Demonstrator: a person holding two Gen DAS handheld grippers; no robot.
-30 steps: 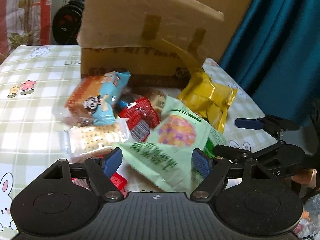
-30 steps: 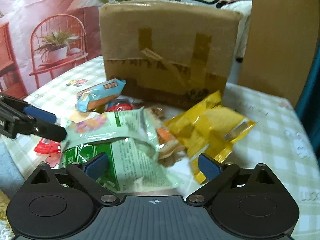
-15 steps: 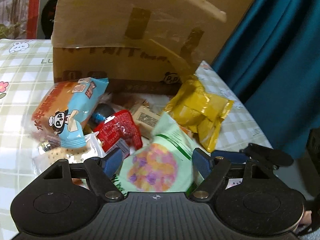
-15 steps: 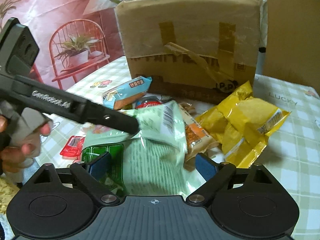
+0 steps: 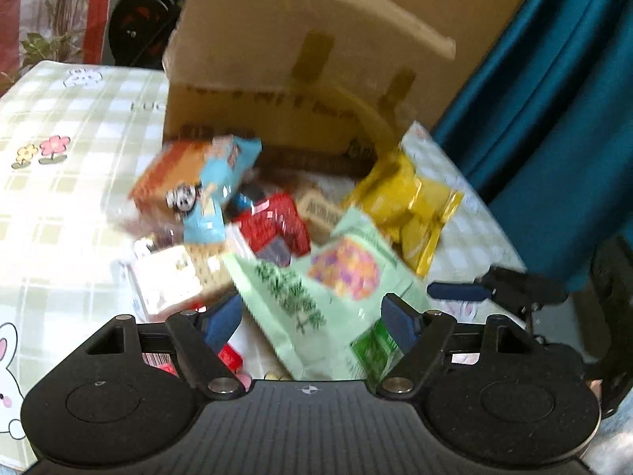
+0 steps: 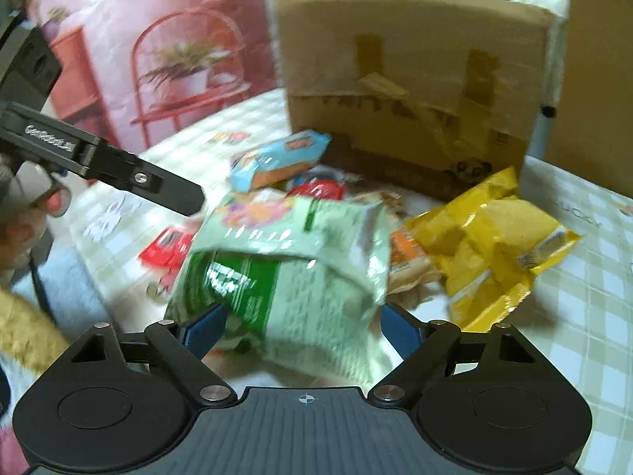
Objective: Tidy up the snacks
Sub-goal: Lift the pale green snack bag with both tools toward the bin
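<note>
Snack pile on worktop (image 5: pixel 71 206): green packet (image 6: pixel 300 277) lay between my wide right tongs (image 6: pixel 302 326); left tongs (image 5: pixel 310 316) equally wide, unloaded.

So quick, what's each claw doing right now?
Left gripper: open, pale green crinkly snack bag between its fingers.
Right gripper: open, same bag, ungripped.

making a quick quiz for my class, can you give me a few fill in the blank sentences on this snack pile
1. The big box behind the snacks is made of ____.
2. The crinkled bag on the right side of the pile is ____ in colour.
3. The tablecloth has a ____ pattern.
4. The pale green bag lies between the open fingers of the left gripper and the right gripper, which number ____.

Missing words: cardboard; yellow; checked; two
</note>
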